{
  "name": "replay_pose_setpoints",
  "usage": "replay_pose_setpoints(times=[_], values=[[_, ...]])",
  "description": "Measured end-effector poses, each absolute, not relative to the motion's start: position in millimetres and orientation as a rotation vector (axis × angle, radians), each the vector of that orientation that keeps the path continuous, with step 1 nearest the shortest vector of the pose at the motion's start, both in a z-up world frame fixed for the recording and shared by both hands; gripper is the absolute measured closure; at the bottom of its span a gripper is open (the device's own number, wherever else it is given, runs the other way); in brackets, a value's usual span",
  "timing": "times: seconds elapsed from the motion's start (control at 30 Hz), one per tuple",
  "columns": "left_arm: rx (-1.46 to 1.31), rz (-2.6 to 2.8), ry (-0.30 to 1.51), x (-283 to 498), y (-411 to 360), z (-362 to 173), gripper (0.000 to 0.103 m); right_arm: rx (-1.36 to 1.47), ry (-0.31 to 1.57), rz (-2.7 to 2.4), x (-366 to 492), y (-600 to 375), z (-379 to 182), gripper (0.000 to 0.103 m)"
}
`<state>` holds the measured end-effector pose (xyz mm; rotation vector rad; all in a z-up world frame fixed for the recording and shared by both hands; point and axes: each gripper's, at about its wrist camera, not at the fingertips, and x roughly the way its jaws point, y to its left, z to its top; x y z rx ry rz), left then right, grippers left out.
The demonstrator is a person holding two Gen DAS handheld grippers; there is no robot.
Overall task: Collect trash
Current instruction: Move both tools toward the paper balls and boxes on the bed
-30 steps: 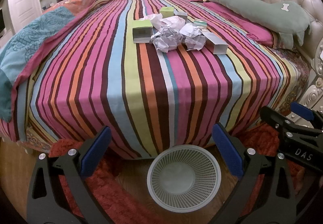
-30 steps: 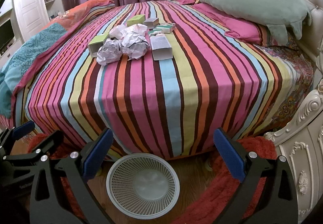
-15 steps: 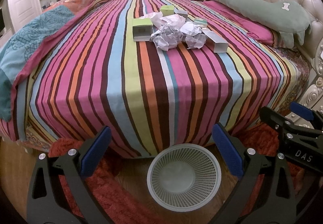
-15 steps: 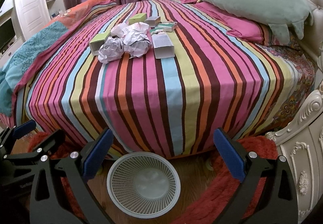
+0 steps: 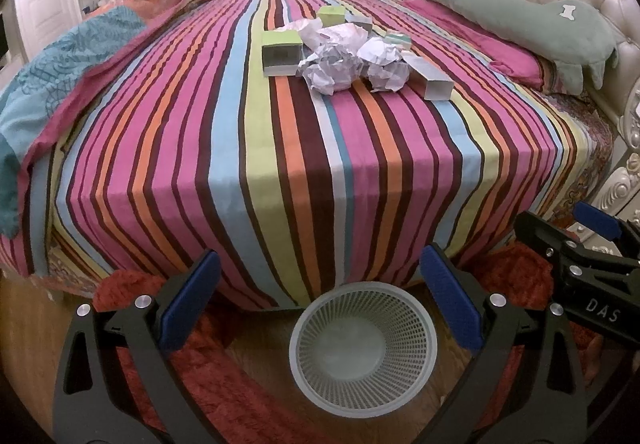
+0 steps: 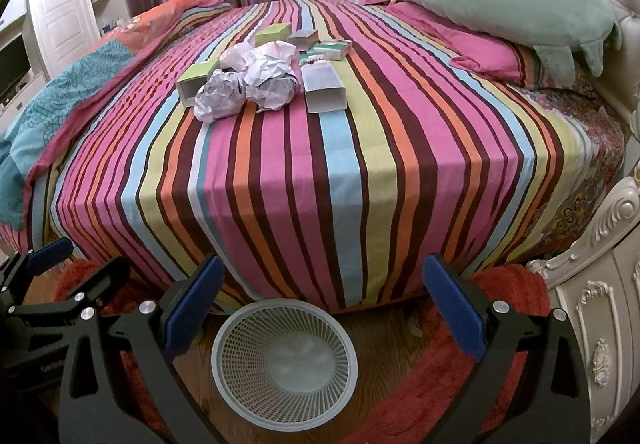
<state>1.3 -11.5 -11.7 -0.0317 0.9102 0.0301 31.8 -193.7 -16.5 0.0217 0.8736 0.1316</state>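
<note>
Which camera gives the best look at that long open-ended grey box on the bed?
The right wrist view: the grey box faces it, open end and top unobstructed. The left wrist view sees it angled, farther right, partly behind crumpled paper.

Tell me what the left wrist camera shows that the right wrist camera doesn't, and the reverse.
Only the left wrist view shows the right gripper from outside, at its right edge. Only the right wrist view shows the left gripper from outside, the carved white cabinet and the TV screen. Both show the white mesh basket, nothing visible inside, the crumpled paper balls, small boxes and striped bed.
</note>
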Motion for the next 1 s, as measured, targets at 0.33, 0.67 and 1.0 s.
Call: replay_pose_setpoints(times=[0.33,0.67,1.0], values=[[-0.024,0.041,0.934,17.9,-8.1,-21.8,0.006,0.031,0.889,0.140,45.9,-193.7,-20.6,0.008],[-0.049,0.036,0.920,42.2,-1.6,-22.2,0.006,0.060,0.893,0.137,70.5,-198.8,-23.3,0.008],[-0.063,0.042,0.899,79.7,6.5,-22.5,0.006,0.050,0.870,0.174,100.2,-198.7,-24.9,0.008]])
